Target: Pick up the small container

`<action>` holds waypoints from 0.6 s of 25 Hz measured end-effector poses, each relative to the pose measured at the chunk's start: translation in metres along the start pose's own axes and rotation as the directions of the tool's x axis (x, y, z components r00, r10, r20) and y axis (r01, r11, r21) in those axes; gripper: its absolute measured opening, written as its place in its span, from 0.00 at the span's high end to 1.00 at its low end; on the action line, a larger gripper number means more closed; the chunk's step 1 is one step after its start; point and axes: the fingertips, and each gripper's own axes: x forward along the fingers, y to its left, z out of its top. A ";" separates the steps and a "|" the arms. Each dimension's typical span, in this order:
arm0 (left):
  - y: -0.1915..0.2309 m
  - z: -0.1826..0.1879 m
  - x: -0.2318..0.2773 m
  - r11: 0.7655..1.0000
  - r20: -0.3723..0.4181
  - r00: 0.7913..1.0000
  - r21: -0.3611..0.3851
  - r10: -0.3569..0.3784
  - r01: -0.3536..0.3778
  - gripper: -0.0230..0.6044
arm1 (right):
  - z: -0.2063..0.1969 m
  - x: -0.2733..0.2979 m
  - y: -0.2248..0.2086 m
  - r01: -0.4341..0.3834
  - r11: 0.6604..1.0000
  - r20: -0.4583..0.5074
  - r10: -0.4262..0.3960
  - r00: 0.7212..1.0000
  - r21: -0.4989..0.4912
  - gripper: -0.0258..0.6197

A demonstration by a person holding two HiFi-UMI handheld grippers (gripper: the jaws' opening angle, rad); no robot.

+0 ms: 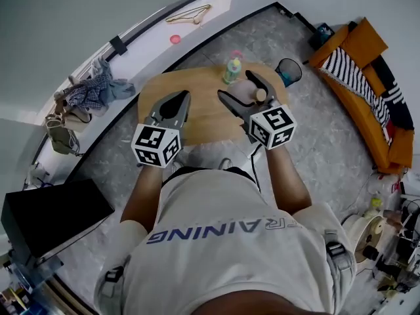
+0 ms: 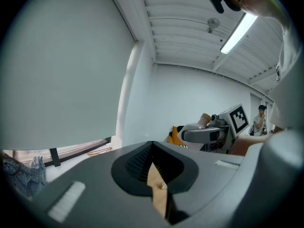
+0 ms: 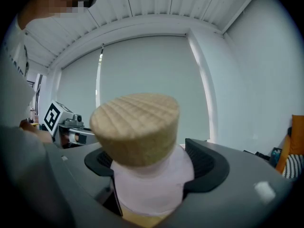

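1. Small container [image 1: 257, 96]: a pale pink body under a broad wooden lid [image 3: 135, 125]. It stands upright between the jaws of my right gripper [image 3: 153, 163], over the far right part of the wooden table [image 1: 203, 120]. I cannot tell whether its base has left the tabletop.
2. Right gripper: the jaws stand wide and are clamped on the pink body, one pad on each side just below the lid.
3. Left gripper [image 1: 178, 100]: the jaws are pressed together with nothing between them. It hangs over the left half of the table, well apart from the container.
4. Handling, as I judge it: the container is light and rigid. The smooth rounded wall may slip or turn in the pads.
5. Hold, as I judge it: the body is the right place to grip. The lid overhangs the pads and would act as a stop, but it may only be a loose plug, so I would not lift by it.
6. Bystander: a green bottle [image 1: 232, 69] stands just beyond the container.
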 end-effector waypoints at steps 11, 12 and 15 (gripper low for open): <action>0.002 0.001 0.002 1.000 -0.009 1.000 -0.006 0.006 -0.006 0.96 | -0.004 0.001 -0.004 0.005 1.000 -0.016 -0.005 1.000 0.022 0.29; 0.002 0.001 0.002 1.000 -0.009 1.000 -0.007 0.007 -0.007 0.96 | -0.005 0.001 -0.004 0.005 1.000 -0.017 -0.005 1.000 0.024 0.29; 0.003 -0.003 0.004 1.000 -0.013 1.000 -0.012 0.013 -0.014 0.96 | -0.008 0.002 -0.006 0.005 1.000 -0.022 -0.004 1.000 0.026 0.29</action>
